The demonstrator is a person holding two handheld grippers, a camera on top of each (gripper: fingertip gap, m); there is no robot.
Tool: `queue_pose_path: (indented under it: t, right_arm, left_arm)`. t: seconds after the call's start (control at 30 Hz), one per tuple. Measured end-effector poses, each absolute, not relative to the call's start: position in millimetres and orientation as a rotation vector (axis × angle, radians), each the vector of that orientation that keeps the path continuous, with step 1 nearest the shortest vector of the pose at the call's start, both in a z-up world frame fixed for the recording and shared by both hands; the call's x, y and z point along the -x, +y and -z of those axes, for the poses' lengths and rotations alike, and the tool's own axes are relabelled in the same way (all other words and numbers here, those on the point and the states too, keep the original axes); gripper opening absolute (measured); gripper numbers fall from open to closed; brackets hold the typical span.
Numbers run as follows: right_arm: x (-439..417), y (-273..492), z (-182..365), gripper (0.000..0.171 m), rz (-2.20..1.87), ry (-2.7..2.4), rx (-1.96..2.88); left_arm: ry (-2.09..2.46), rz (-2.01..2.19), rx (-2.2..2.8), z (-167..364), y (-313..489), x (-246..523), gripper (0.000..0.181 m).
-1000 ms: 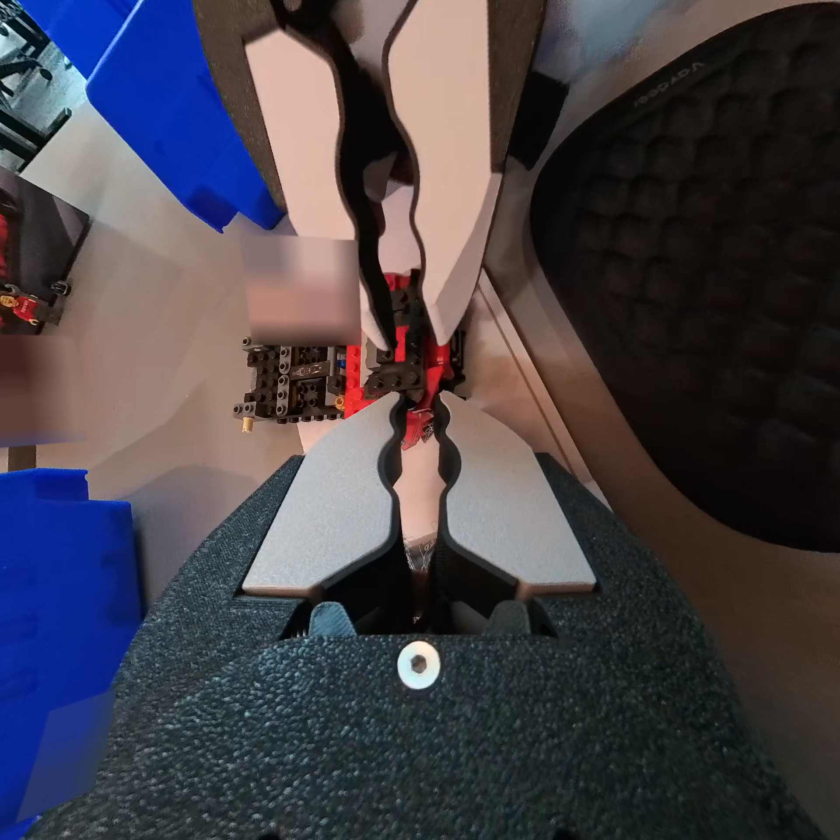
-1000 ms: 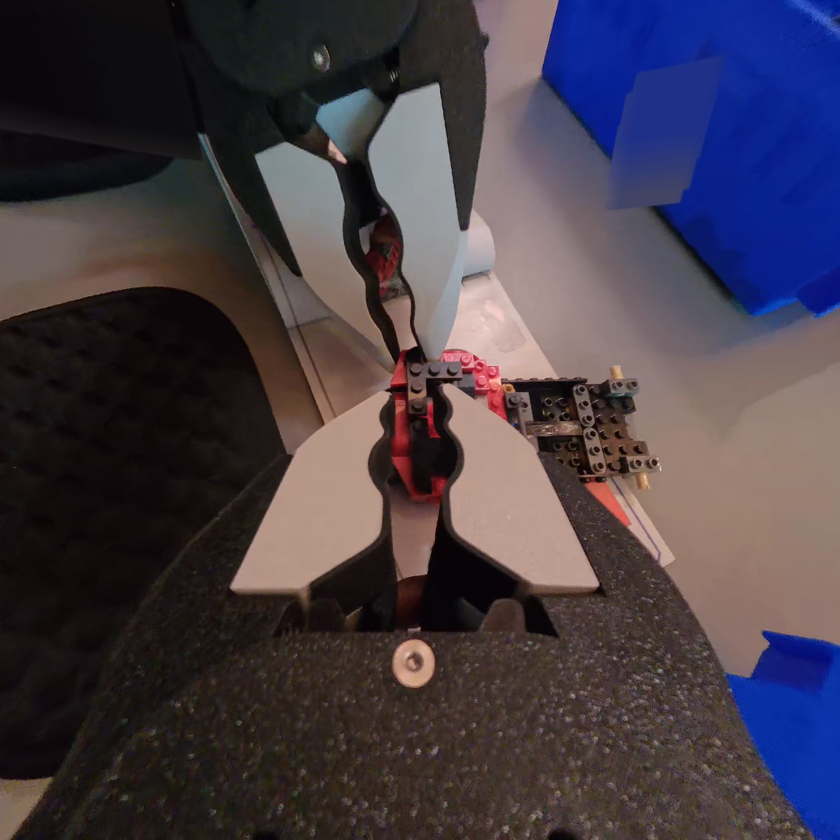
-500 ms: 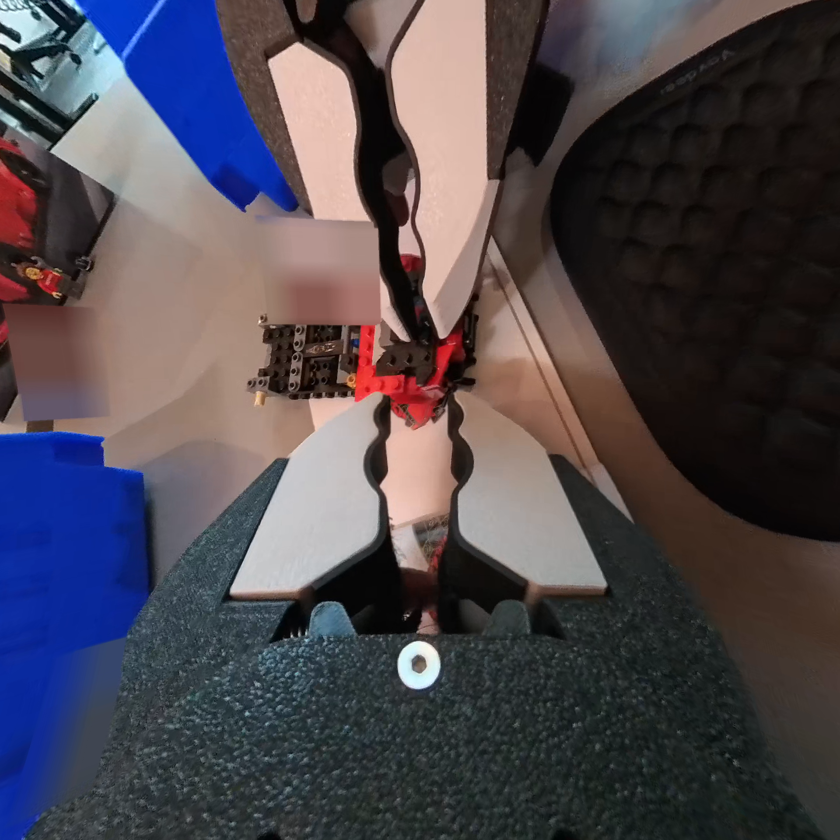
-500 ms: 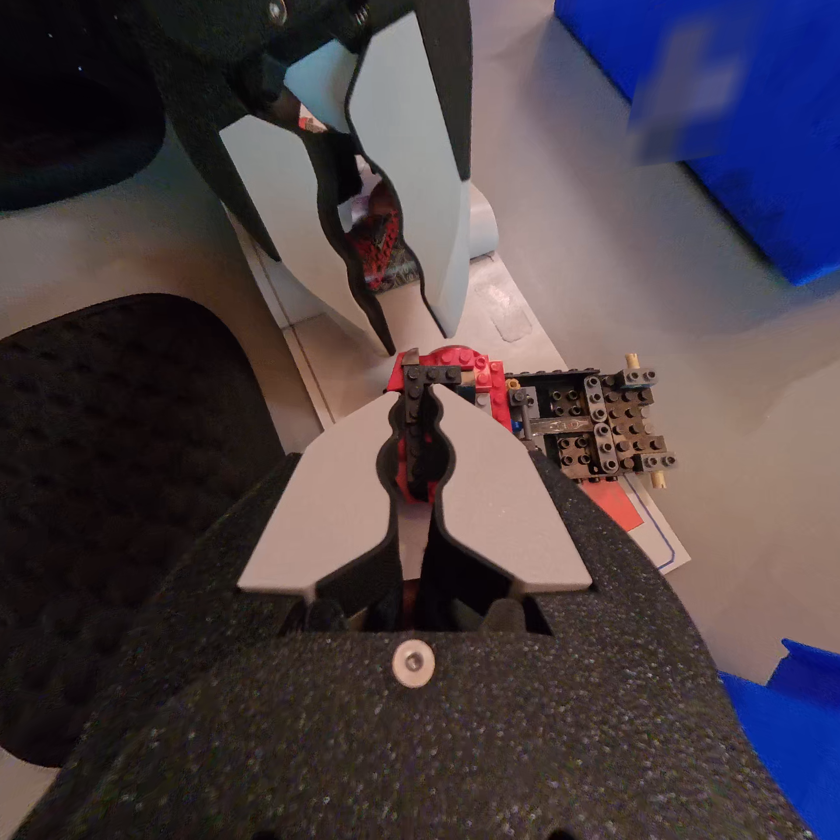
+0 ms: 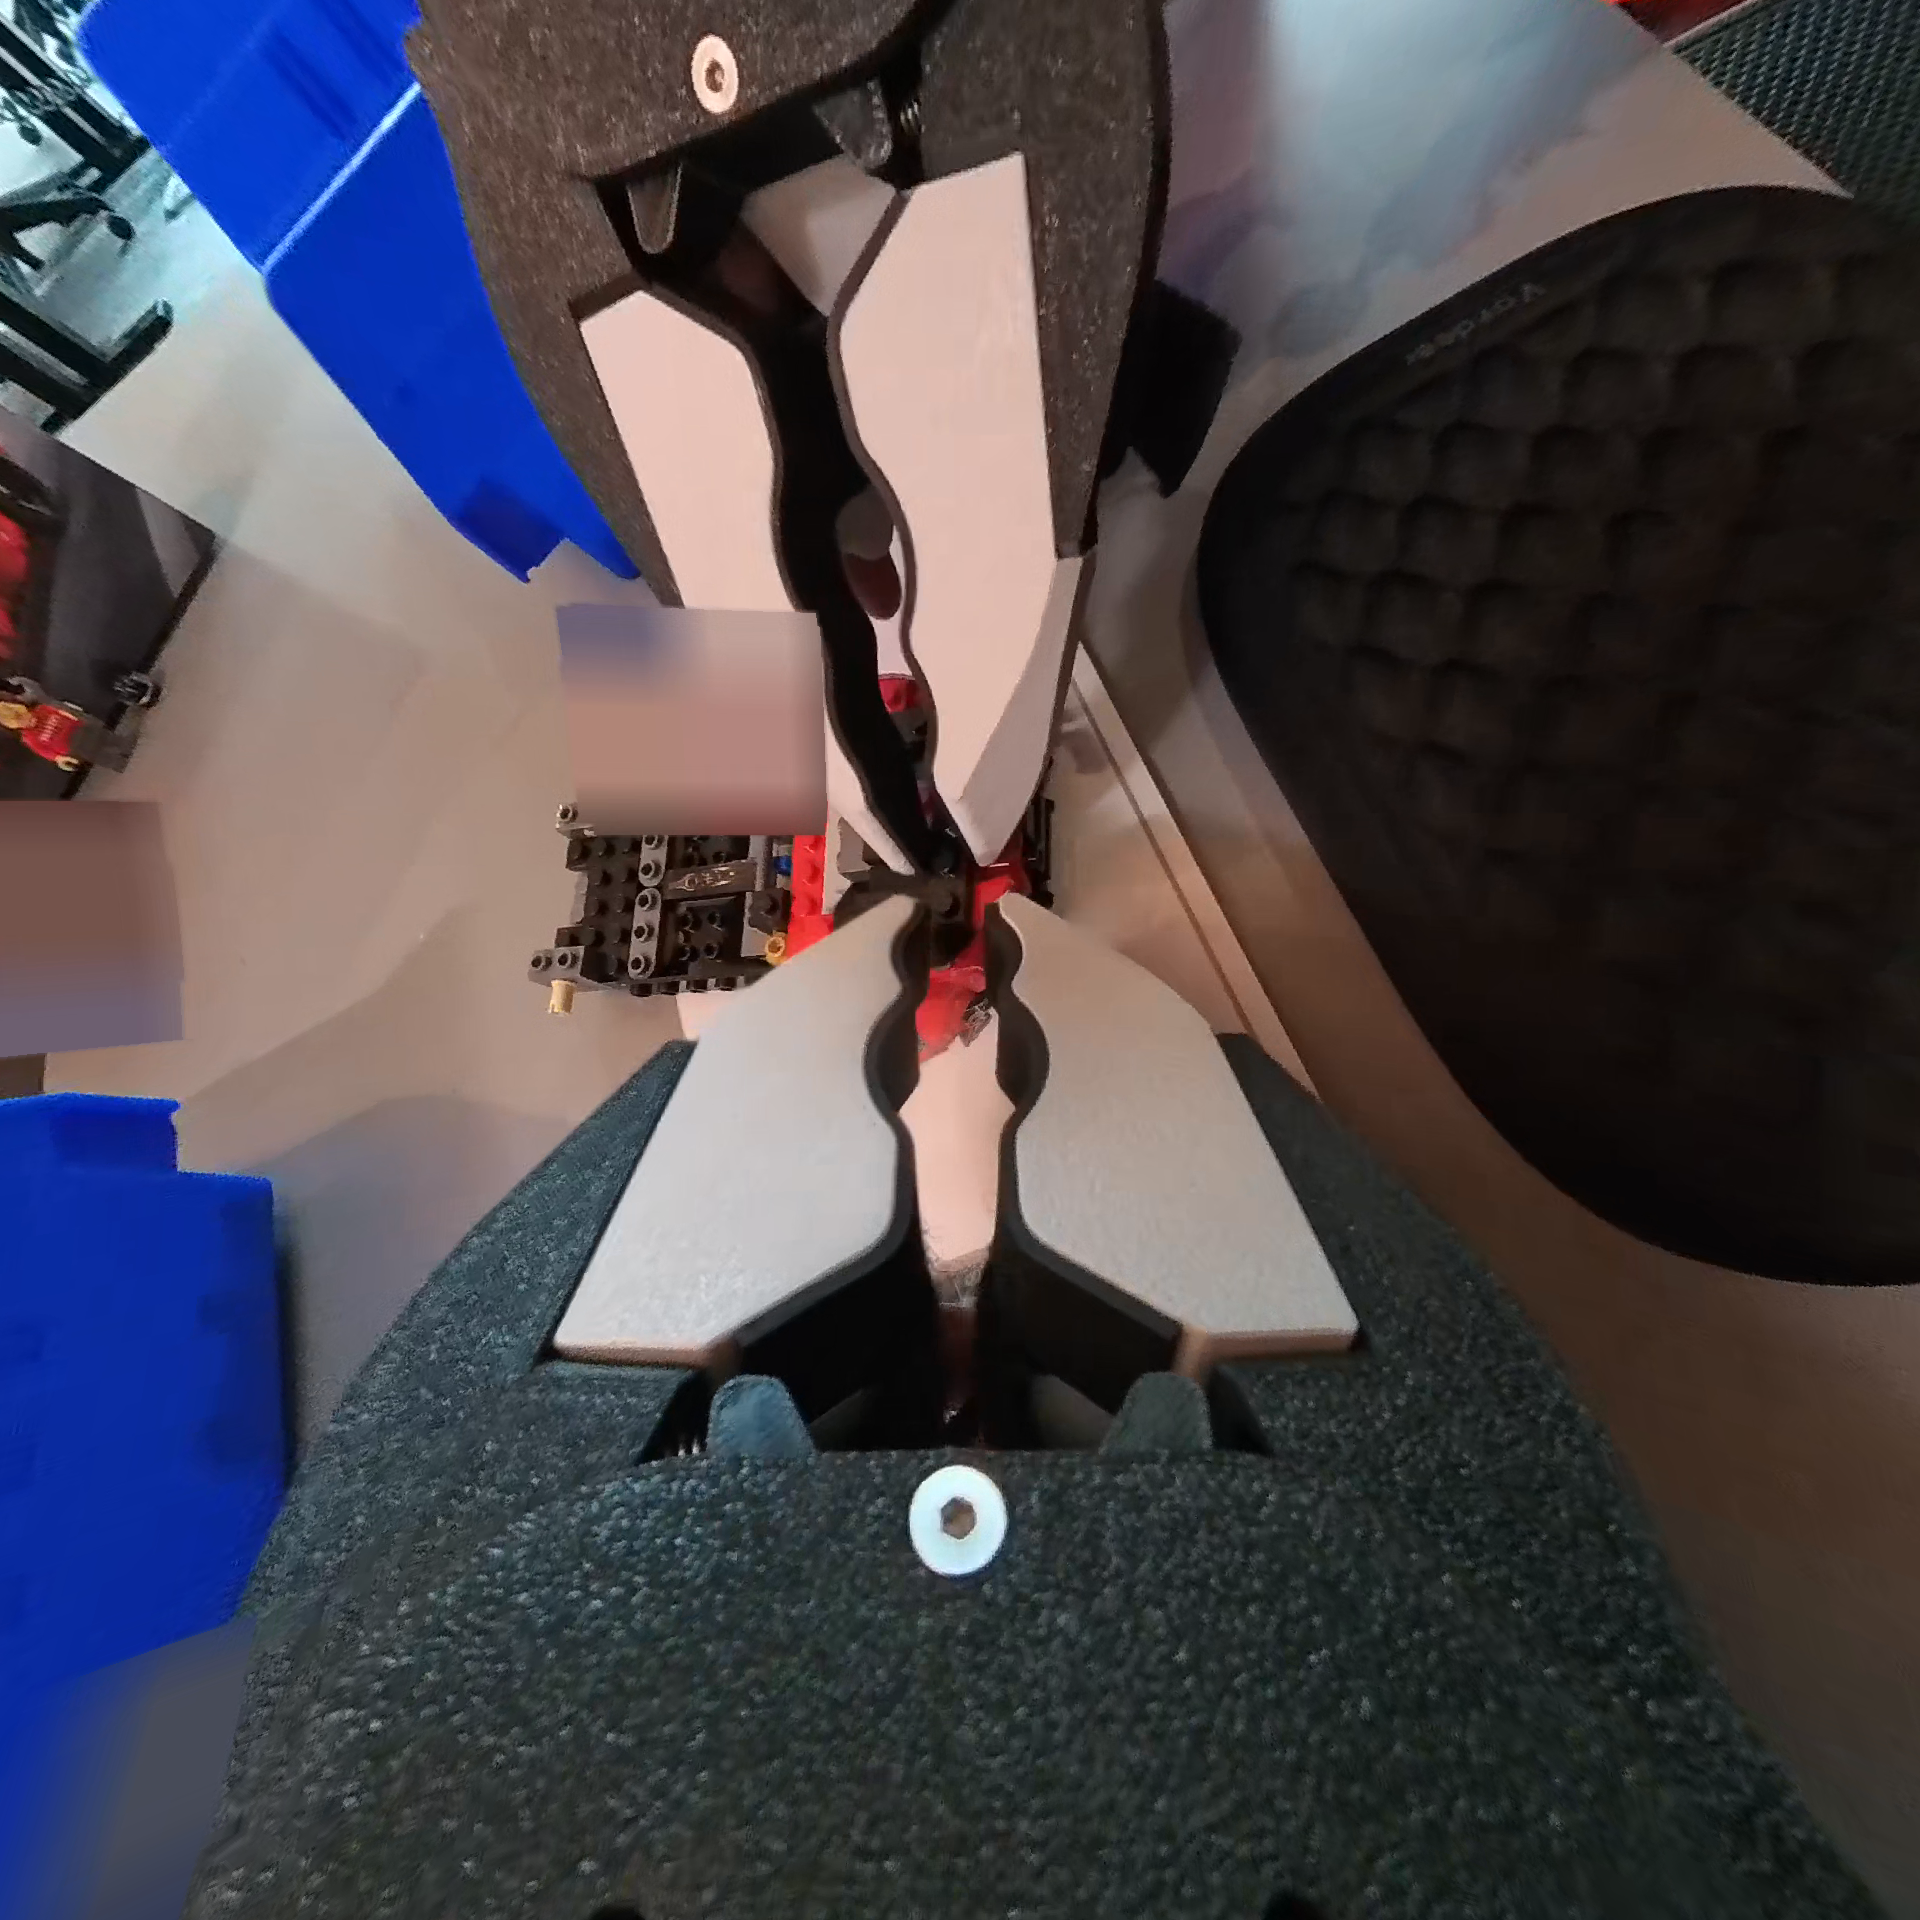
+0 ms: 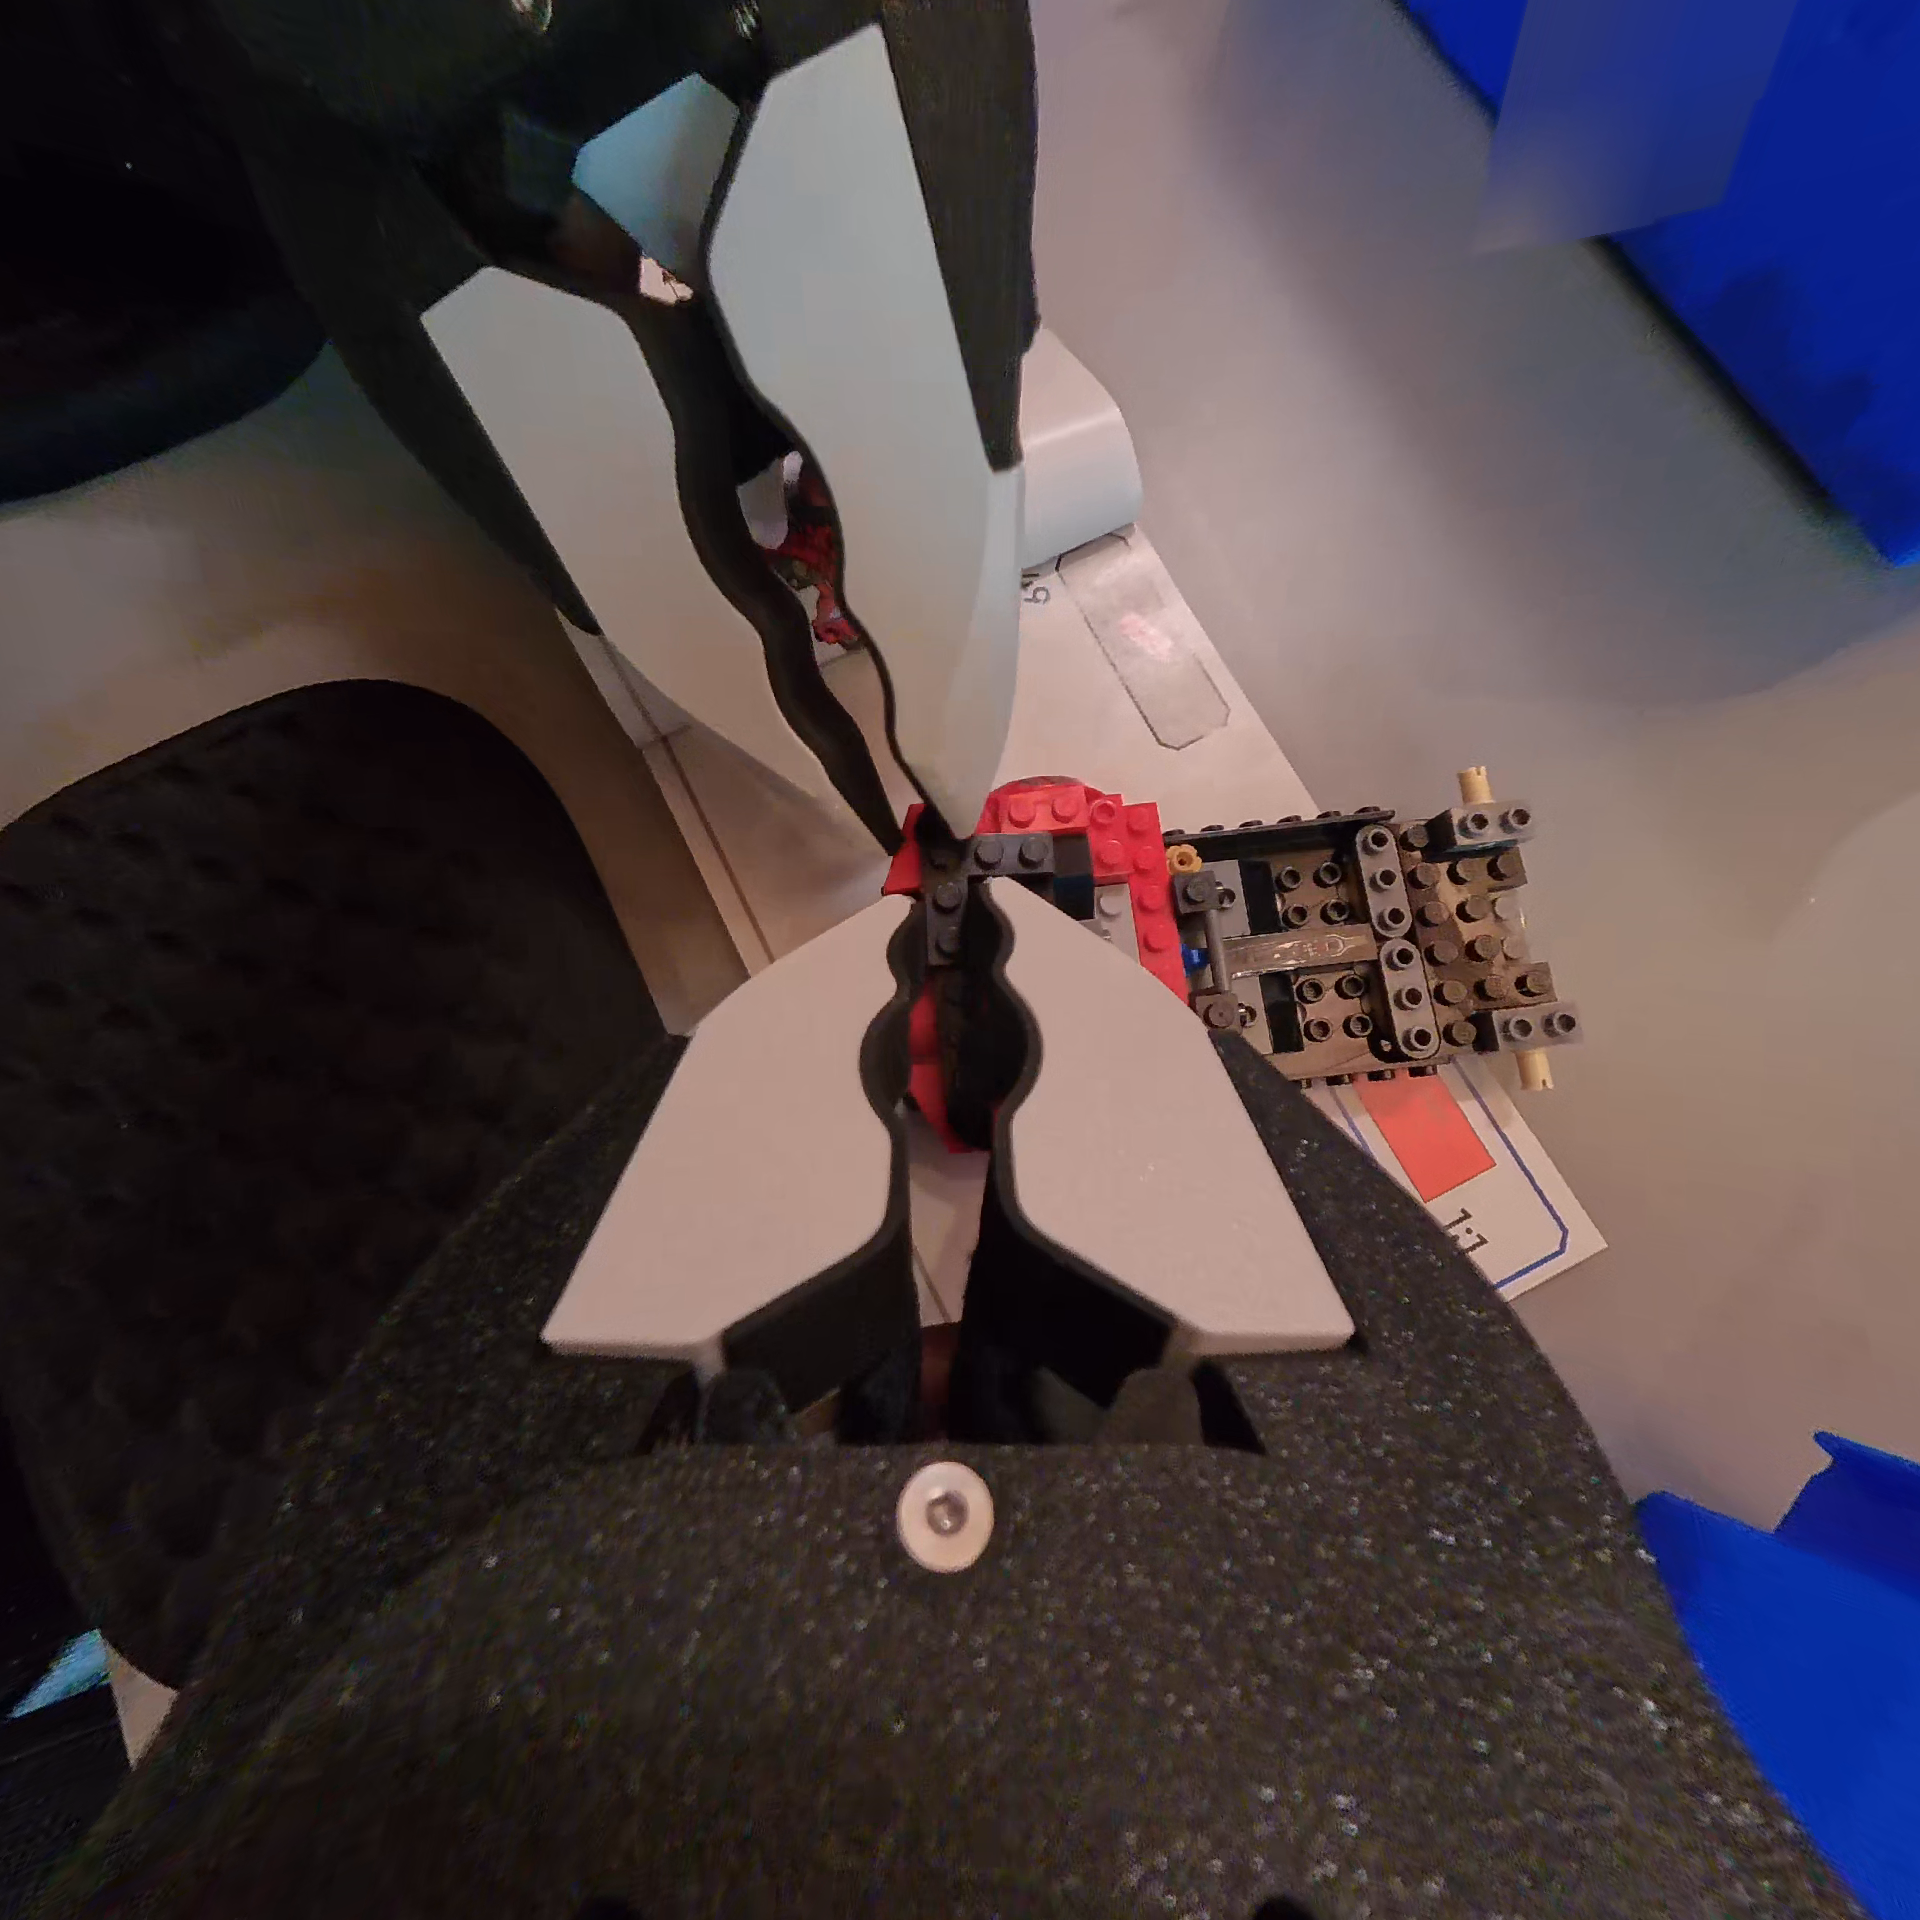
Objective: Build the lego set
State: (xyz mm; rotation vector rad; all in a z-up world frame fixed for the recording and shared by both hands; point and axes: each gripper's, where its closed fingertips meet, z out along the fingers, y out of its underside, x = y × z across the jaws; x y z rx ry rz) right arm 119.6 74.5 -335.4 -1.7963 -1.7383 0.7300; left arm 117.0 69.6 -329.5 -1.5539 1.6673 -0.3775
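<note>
We seem to be at a workbench in a lab or workshop set up for assembly work. A pale grey tabletop (image 6: 1455,520) carries blue plastic storage bins (image 5: 343,260) at several edges, the kind used for sorting parts. A printed instruction sheet (image 6: 1455,1174) lies flat on it, and a black dimpled mat (image 5: 1610,779) covers one side. In the far corner of the left wrist view we make out black furniture legs (image 5: 62,208) on a light floor.
</note>
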Motion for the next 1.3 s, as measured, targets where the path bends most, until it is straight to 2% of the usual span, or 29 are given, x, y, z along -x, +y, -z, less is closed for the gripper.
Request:
queue_pose_path:
  t: [0.17, 0.23, 0.33, 0.53, 0.93, 1.3]
  right_arm:
    - [-119, 75, 336, 0.009, -0.761, -1.725, 1.796]
    - [-124, 73, 335, 0.019, -0.781, -1.737, 1.781]
    - [-138, 82, 323, 0.019, -0.824, -1.648, 1.77]
    - [-158, 83, 310, 0.011, -0.834, -1.588, 1.721]
    - [-140, 79, 330, 0.005, -0.769, -1.713, 1.672]
    - [-129, 78, 323, 0.0, -0.864, -1.69, 1.647]
  left_arm:
    - [1.691, 0.404, 1.583, 332, 68, -118, 0.009]
    - [1.695, 0.408, 1.589, 332, 68, -118, 0.009]
    - [1.709, 0.407, 1.591, 332, 68, -118, 0.009]
    - [1.745, 0.446, 1.602, 332, 67, -117, 0.011]
    - [1.893, 0.496, 1.566, 332, 65, -117, 0.012]
    - [1.989, 0.529, 1.552, 332, 66, -119, 0.011]
